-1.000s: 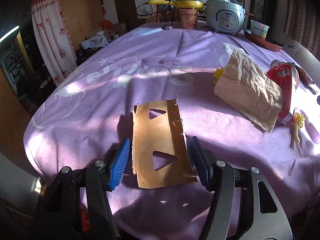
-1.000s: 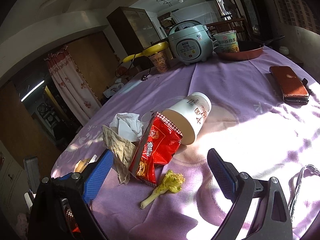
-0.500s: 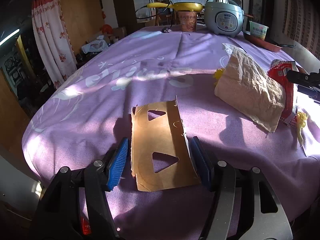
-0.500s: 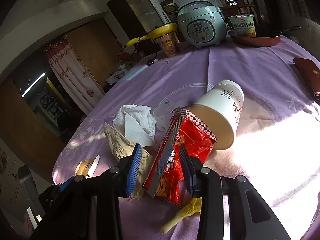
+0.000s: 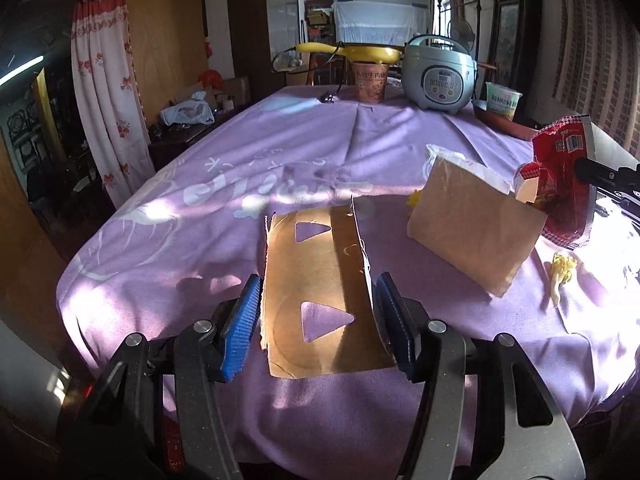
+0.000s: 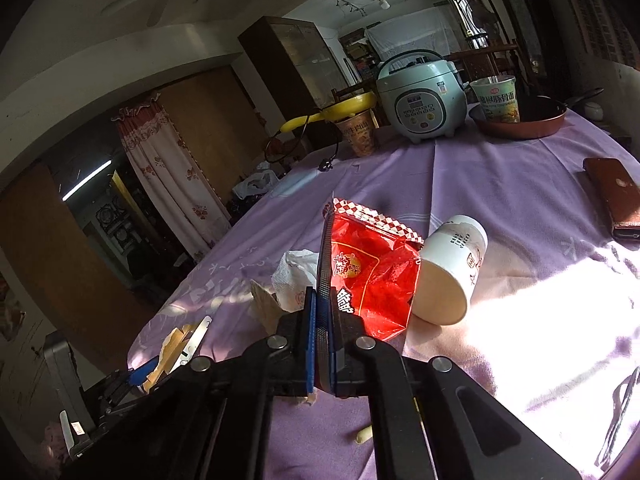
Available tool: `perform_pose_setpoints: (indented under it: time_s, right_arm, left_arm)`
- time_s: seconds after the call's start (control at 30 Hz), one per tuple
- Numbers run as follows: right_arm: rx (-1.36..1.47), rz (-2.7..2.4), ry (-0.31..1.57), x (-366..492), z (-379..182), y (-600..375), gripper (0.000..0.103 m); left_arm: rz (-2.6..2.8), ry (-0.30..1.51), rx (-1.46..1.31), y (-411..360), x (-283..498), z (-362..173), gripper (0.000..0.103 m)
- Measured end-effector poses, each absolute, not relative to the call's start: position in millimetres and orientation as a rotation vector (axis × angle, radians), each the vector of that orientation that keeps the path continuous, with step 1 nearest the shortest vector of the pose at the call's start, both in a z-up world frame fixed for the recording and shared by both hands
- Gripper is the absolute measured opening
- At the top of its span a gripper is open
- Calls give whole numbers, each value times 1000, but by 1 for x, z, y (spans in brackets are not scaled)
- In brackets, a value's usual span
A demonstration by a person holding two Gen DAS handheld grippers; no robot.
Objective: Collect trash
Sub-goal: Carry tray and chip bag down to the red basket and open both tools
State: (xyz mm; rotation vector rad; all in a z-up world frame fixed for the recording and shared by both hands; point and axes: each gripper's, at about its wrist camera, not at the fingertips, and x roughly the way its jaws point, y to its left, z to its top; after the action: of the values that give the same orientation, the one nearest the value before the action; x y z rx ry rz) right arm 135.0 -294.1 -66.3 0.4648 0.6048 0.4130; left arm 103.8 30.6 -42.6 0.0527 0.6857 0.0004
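Observation:
My left gripper (image 5: pixel 318 312) is open, its blue pads either side of a flat brown cardboard piece (image 5: pixel 320 288) with triangular holes, lying on the purple tablecloth (image 5: pixel 200 208). My right gripper (image 6: pixel 322 320) is shut on a red snack wrapper (image 6: pixel 372 272) and holds it lifted above the table; the wrapper also shows at the right of the left wrist view (image 5: pixel 564 184). A brown paper bag (image 5: pixel 472 224), a white tissue (image 6: pixel 296 276), a tipped white paper cup (image 6: pixel 452 276) and a yellow vegetable scrap (image 5: pixel 560 272) lie nearby.
At the far end stand a rice cooker (image 5: pixel 438 74), a yellow pan (image 5: pixel 360 52) on a noodle cup (image 5: pixel 370 86), another noodle cup (image 6: pixel 498 98) in a red frying pan (image 6: pixel 532 124). A brown wallet (image 6: pixel 612 196) lies right. The table's edge is just beneath my left gripper.
My right gripper closed on the red wrapper and lifted it off the table, clear of the cup. My left gripper stayed open around the cardboard, rising slightly.

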Motion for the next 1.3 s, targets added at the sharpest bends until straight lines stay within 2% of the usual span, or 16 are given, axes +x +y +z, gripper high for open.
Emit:
perform_pose_setpoints:
  time_s: [0.3, 0.7, 0.97, 1.3]
  right_arm:
    - [438, 488, 530, 108, -37, -282, 6]
    - [387, 644, 521, 88, -13, -234, 6]
    - [308, 817, 601, 85, -9, -155, 6]
    - [139, 1041, 747, 68, -17, -10, 5]
  left_arm:
    - [78, 622, 31, 58, 72, -14, 58]
    - [300, 616, -39, 140, 20, -12, 58]
    - [473, 701, -145, 220, -17, -43, 58]
    - [581, 834, -286, 301, -44, -100, 58]
